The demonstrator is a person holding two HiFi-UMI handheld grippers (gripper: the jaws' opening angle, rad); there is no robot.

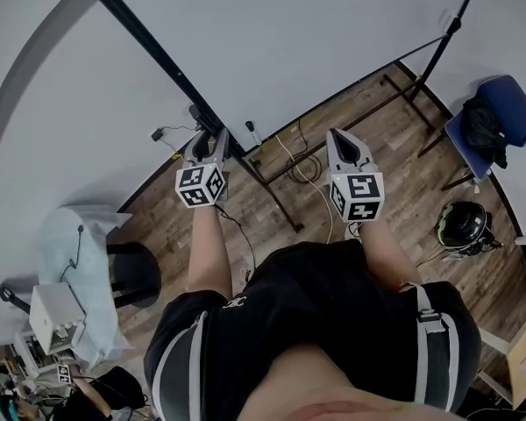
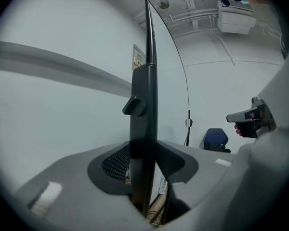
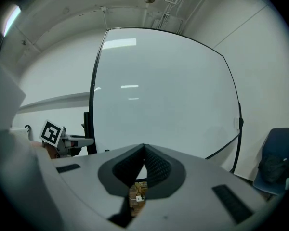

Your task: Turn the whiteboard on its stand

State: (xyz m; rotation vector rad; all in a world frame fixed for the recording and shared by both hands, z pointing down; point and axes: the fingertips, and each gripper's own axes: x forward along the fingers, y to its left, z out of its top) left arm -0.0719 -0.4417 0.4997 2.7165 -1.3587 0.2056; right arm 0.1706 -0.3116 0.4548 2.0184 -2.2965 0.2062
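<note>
**Head view:** The whiteboard point(image 1: 289, 33) stands far from the person and is turned at an angle. Its black frame runs from the upper left down to the middle. Its stand point(image 1: 276, 196) rests on the wooden floor point(image 1: 394, 147). The left tool point(image 1: 212, 137) is at the left edge of the board. The right tool point(image 1: 337, 137) is in front of the board, further right. A blue chair point(image 1: 500, 112) stands at the far right.

**Left gripper view:** The whiteboard point(image 2: 145, 105) is seen edge-on. Its black upright frame passes between the 2 jaws, which are closed against it on both sides. The right tool point(image 2: 250, 117) shows at the right.

**Right gripper view:** The whiteboard point(image 3: 164, 90) fills the view with its white face. The 2 jaws meet at their tips with nothing between them. Whether they touch the board I cannot tell. The left tool point(image 3: 62, 138) is at the frame on the left.
</note>
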